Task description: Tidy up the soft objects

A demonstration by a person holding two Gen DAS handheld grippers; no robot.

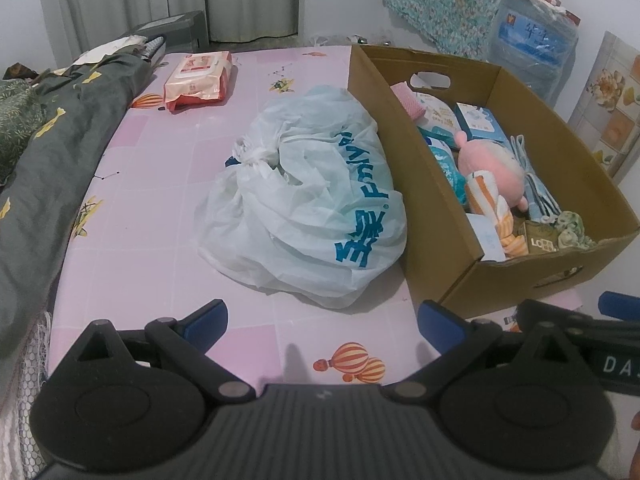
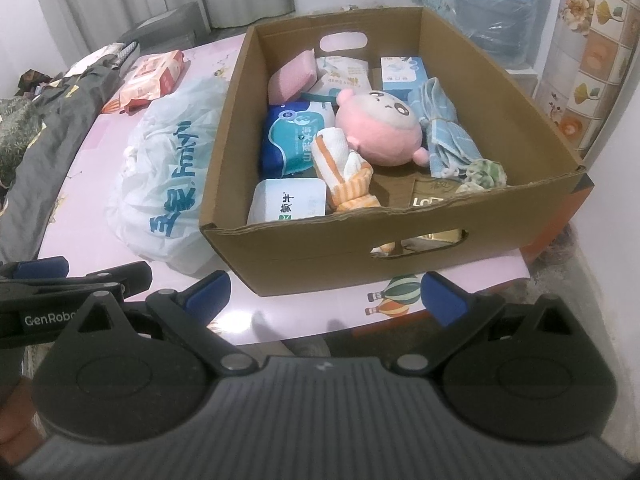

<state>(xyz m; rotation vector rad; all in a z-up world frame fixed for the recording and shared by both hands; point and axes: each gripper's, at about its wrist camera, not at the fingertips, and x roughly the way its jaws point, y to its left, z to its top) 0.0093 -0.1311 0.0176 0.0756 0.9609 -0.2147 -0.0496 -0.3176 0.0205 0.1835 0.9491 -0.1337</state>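
- Straight ahead of the left gripper, mid-frame in the left wrist view, lies the crumpled white plastic bag with blue lettering, knotted at its upper left; its long axis runs from the frame's lower middle toward the upper right, alongside the brown cardboard box, touching its wall.
- Left jaws stand spread, holding nothing; this hand looks the nearer one.
- Right gripper, jaws likewise spread and empty, faces the box, with the bag at left of frame.
- Farther off, at upper left, a pink-and-white wipes packet rests on the pink patterned sheet.
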